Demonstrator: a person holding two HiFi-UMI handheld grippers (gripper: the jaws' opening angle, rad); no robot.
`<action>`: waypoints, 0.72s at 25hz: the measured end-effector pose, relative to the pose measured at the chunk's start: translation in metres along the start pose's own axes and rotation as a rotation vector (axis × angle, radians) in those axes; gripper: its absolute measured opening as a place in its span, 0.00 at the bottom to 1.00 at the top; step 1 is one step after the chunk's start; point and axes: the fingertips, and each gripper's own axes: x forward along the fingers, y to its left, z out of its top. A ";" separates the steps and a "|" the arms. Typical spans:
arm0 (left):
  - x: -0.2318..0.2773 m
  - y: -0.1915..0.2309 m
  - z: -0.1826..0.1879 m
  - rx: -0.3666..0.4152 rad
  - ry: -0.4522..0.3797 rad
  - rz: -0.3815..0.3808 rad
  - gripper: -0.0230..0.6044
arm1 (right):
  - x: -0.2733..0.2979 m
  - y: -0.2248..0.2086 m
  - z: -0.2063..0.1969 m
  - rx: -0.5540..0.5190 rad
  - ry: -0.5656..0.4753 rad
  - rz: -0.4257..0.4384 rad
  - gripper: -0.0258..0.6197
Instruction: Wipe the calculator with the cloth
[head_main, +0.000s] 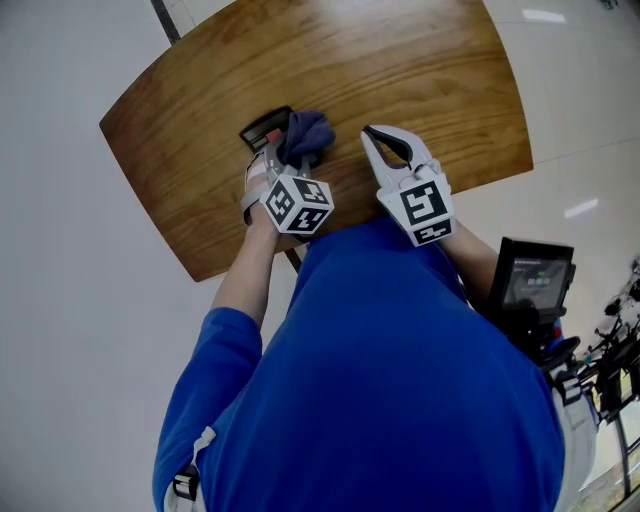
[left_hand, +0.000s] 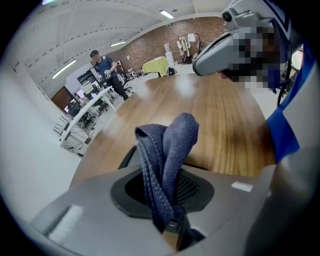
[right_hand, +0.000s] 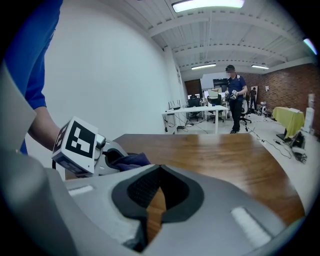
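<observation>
A dark calculator lies on the wooden table, near its left side. My left gripper hovers just beside it, shut on a bunched dark blue cloth that sticks up past the jaws. In the left gripper view the cloth rises in a fold from the left gripper, and a dark edge of the calculator peeks out to its left. My right gripper rests to the right of the cloth, shut and empty. From the right gripper view, the cloth shows at left.
The table's near edge runs just under my hands. A black device with a screen hangs at my right hip. Far off, a person stands among office desks.
</observation>
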 end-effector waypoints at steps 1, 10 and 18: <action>0.000 0.001 -0.003 -0.004 0.003 0.004 0.18 | 0.000 0.000 0.000 -0.002 0.000 0.002 0.04; -0.013 0.014 -0.050 -0.080 0.072 0.059 0.18 | 0.000 0.012 0.001 -0.027 -0.005 0.040 0.04; -0.019 0.026 -0.091 -0.148 0.138 0.107 0.18 | 0.000 0.017 -0.001 -0.040 -0.004 0.060 0.04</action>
